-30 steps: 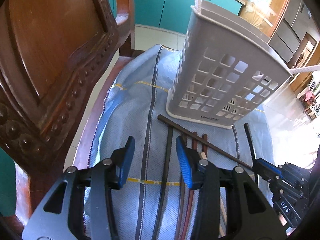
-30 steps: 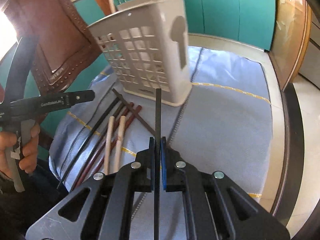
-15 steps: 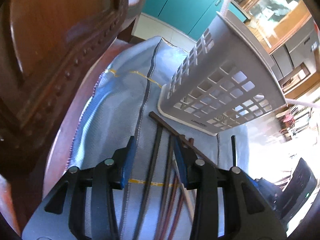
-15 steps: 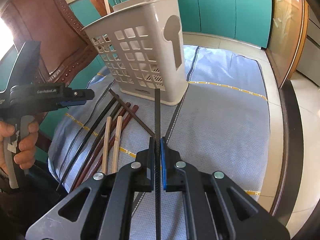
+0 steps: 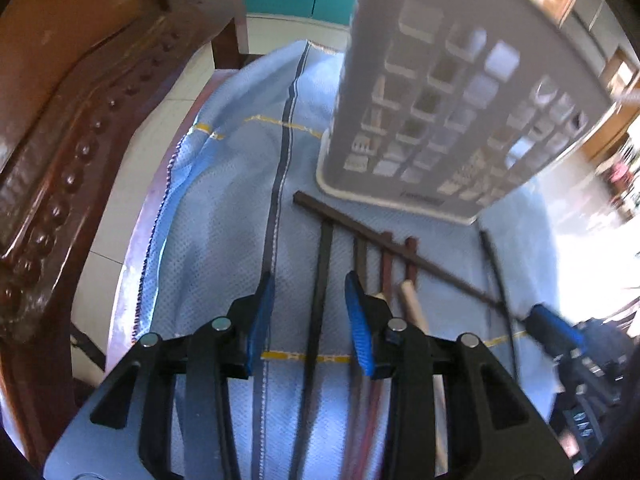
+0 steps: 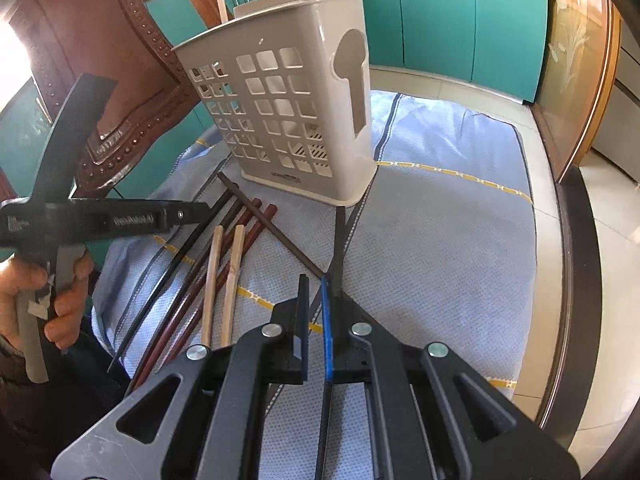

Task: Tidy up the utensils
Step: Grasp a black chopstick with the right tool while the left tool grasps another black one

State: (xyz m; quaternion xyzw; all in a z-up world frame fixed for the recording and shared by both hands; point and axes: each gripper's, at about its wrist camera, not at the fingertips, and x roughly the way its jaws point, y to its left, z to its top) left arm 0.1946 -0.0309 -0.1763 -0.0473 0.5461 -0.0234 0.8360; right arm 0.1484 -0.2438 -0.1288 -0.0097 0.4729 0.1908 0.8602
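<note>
A white slotted basket [image 5: 440, 100] [image 6: 280, 120] stands upright on the blue cloth [image 6: 440, 240]. Several chopsticks lie in front of it. My left gripper [image 5: 309, 280] [image 6: 196, 211] is open and points down at them. One long black chopstick [image 5: 324, 248] [image 6: 172, 276] lies on the cloth between its pads, untouched. My right gripper [image 6: 313, 280] [image 5: 538, 314] has its jaws almost together, with only cloth showing in the slit. Another black chopstick [image 6: 339, 240] [image 5: 494, 268] runs beside and under its right finger, outside the pads.
A dark brown chopstick [image 6: 276, 232] lies across a reddish pair [image 6: 248, 236], with two pale wooden ones [image 6: 234, 272] beside them. A carved wooden chair [image 5: 60, 140] stands close on the left. A hand [image 6: 60, 300] holds the left gripper. Teal cabinets [image 6: 440, 20] line the back.
My left gripper came down over the chopsticks with narrower jaws, now straddling the long black one. The black chopstick that sat between my right gripper's pads now lies outside them.
</note>
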